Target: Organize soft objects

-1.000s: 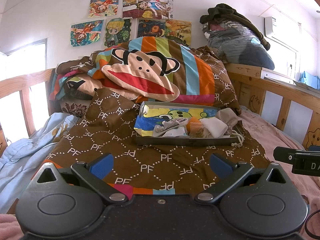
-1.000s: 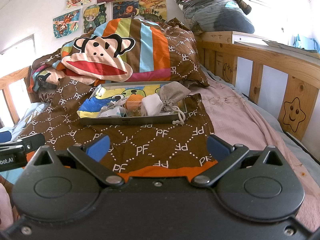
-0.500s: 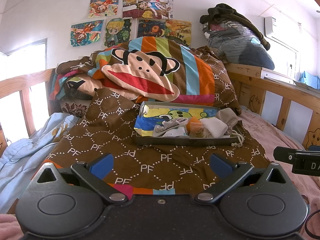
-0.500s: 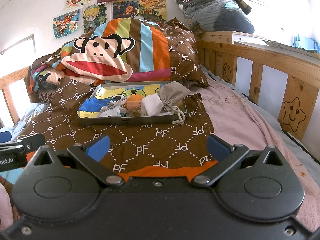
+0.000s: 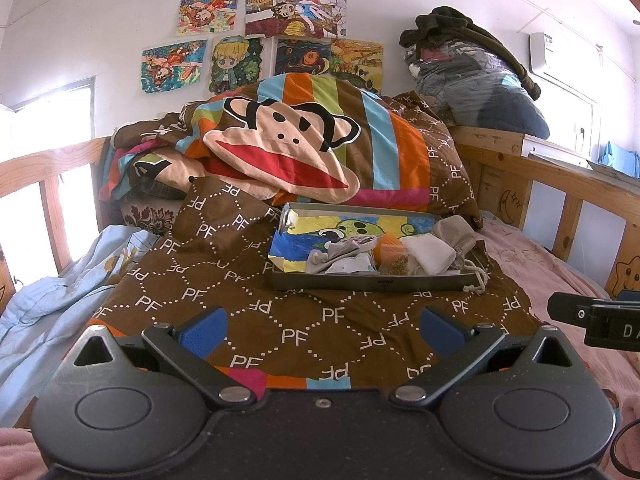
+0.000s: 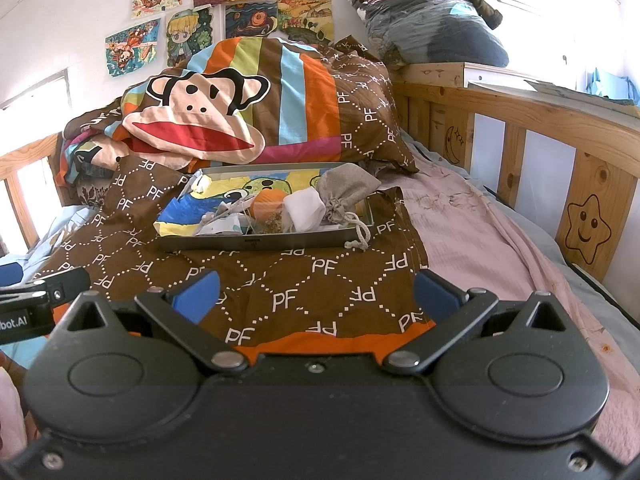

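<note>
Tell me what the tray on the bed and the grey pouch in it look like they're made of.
Tray: probably metal, going by its thin, straight grey wall with a dull sheen. Grey pouch: coarse woven cloth, maybe linen, matte and wrinkled, cinched by a pale cord.

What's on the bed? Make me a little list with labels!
place: bed with brown PF blanket
tray: grey, on the blanket
in tray: white cloth, grey drawstring pouch, orange pouch
behind: monkey pillow
left tongs: open, empty
right tongs: open, empty
</note>
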### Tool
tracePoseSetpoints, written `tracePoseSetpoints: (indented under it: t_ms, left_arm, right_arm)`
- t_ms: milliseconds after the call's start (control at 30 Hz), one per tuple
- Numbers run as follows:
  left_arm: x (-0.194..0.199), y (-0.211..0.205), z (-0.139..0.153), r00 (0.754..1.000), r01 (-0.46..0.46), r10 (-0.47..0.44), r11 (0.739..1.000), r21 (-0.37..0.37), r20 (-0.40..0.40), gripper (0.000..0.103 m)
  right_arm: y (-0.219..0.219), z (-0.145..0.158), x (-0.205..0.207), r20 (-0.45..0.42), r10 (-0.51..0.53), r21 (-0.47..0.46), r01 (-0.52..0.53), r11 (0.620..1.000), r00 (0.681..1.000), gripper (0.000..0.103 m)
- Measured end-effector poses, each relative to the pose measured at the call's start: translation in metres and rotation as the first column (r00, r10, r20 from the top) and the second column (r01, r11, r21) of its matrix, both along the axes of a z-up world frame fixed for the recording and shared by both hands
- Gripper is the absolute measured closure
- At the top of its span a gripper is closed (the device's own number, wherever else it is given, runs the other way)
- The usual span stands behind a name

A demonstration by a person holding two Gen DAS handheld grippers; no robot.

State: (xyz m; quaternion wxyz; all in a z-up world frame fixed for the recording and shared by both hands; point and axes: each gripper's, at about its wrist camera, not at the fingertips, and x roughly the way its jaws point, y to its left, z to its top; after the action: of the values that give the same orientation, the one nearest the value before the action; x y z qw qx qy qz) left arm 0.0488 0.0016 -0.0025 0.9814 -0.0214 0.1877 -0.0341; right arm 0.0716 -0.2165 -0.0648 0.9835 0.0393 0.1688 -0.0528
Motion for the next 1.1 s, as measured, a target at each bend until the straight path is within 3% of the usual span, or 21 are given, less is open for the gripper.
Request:
tracePoseSetpoints:
  t_ms: [1100]
  left_arm:
    - [-0.0084,0.002,0.0063,0.998,0.034,-0.035,0.999,0.025,0.05,0.001]
  right_arm:
    - [-0.0003,-0.0002,0.0002,0.0,0.0,0.001,0.0,1.0,1.0,0.0]
